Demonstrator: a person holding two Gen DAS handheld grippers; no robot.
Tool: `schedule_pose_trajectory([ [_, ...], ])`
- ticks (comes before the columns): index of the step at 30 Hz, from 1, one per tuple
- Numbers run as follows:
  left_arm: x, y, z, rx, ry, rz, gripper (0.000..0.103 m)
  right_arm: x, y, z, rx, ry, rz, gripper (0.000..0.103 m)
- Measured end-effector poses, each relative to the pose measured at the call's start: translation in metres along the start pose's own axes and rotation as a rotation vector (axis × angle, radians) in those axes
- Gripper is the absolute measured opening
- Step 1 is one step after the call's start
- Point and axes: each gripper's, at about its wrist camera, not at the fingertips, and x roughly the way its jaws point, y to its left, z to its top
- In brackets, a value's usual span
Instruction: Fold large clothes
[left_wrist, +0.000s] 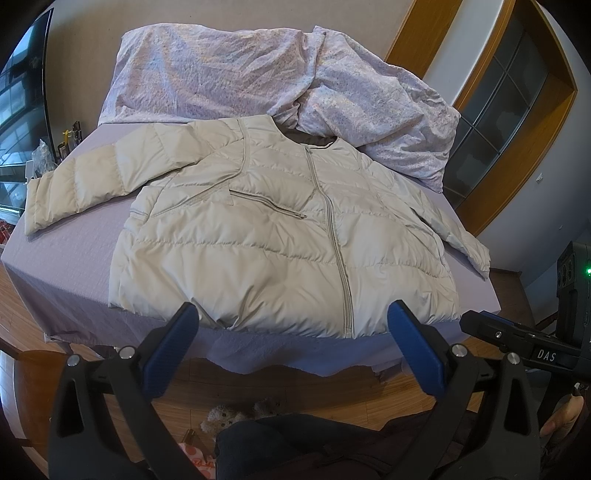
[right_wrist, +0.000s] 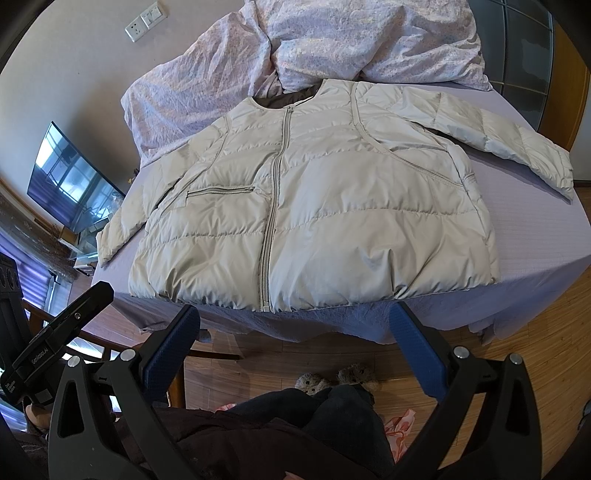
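Observation:
A cream quilted puffer jacket (left_wrist: 280, 229) (right_wrist: 332, 206) lies flat and zipped on the lilac bed sheet (left_wrist: 74, 258) (right_wrist: 535, 266), hem toward me, both sleeves spread out to the sides. My left gripper (left_wrist: 293, 314) hovers open just short of the hem, above the bed's near edge, with nothing between its blue fingers (left_wrist: 173, 343). My right gripper (right_wrist: 295, 317) is likewise open and empty in front of the hem near the zipper's lower end. In the left wrist view the right gripper's body (left_wrist: 524, 336) shows at the right edge.
A crumpled floral duvet (left_wrist: 258, 70) (right_wrist: 332, 40) fills the bed's far end behind the collar. Wooden floor (right_wrist: 517, 362) lies below the bed edge, with fluffy slippers (right_wrist: 332, 380) and the person's dark-clad legs (right_wrist: 314, 424). A television (right_wrist: 70, 177) stands left; a wood-framed door (left_wrist: 517, 110) stands right.

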Motion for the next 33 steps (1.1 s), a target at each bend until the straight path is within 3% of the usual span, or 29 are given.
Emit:
schedule_pose_trajectory([
  [33, 0.0000, 0.0000, 0.0002, 0.002, -0.003, 0.000, 0.101, -0.0031, -0.0001, 0.0007, 0.000, -0.006, 0.002, 0.102],
])
